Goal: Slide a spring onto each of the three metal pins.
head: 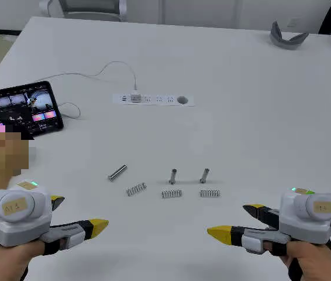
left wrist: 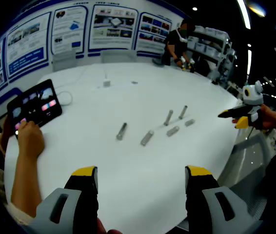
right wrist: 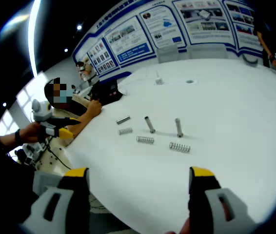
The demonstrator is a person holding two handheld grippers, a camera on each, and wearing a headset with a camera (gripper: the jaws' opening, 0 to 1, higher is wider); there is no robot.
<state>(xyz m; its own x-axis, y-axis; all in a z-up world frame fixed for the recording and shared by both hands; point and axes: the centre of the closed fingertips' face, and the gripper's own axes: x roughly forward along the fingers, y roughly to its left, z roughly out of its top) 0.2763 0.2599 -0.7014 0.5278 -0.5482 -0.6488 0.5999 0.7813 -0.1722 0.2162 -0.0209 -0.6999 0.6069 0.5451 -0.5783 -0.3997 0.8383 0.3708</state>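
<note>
The left tool (head: 78,213) and right tool (head: 234,220) are spread, empty; one pin (head: 117,172) lies flat, slanting; two pins (head: 173,175) stand upright.

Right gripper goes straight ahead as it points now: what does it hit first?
Probably the middle spring, roughly centred ahead of the right gripper, with the middle pin just behind it. Height over the table is unclear, so it might touch bare tabletop first.
</note>
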